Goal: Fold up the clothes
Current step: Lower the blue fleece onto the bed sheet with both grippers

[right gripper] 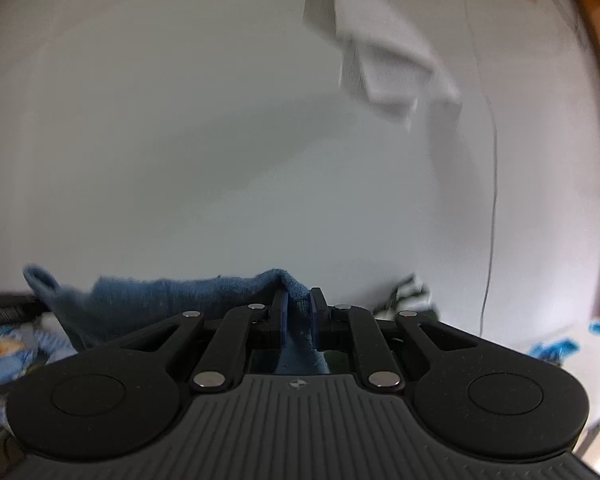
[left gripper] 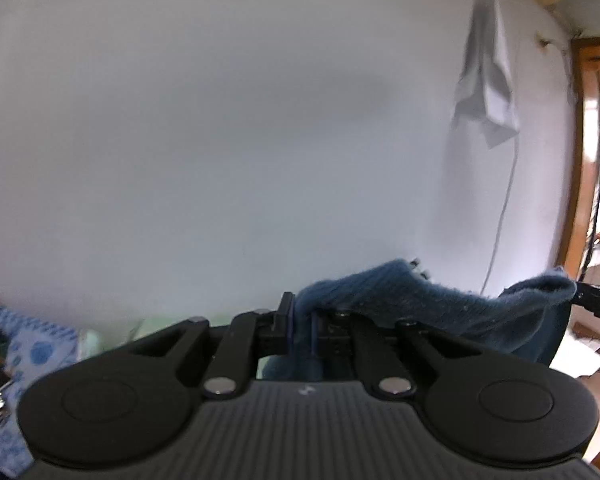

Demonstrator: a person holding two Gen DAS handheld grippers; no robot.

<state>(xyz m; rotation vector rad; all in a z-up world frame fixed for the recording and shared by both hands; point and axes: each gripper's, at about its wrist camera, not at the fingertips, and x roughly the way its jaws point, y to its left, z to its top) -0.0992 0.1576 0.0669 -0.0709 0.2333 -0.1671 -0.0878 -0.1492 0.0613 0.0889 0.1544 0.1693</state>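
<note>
Blue knitted wool, soft and a little fuzzy, is what we have between us: a blue knitted garment held up in the air in front of a pale wall, with both cameras looking up and away from whatever surface lies below. Our left gripper is clenched on one part of its upper edge, and our right gripper is clamped on another part; the cloth runs between them in a shallow sag. In the left view the right gripper's black tip shows at the far end of that edge.

We judge the knit light but limp and stretchy. It will droop wherever we do not support it, and a hard pull could drag the edge out of shape. It looks grippy rather than slick, so the pads should hold with modest pressure. The best holds seem to be the ones we have, at the ends of one edge, since that lets the rest hang straight. How much hangs below, and whether it is already doubled, we cannot tell.
</note>
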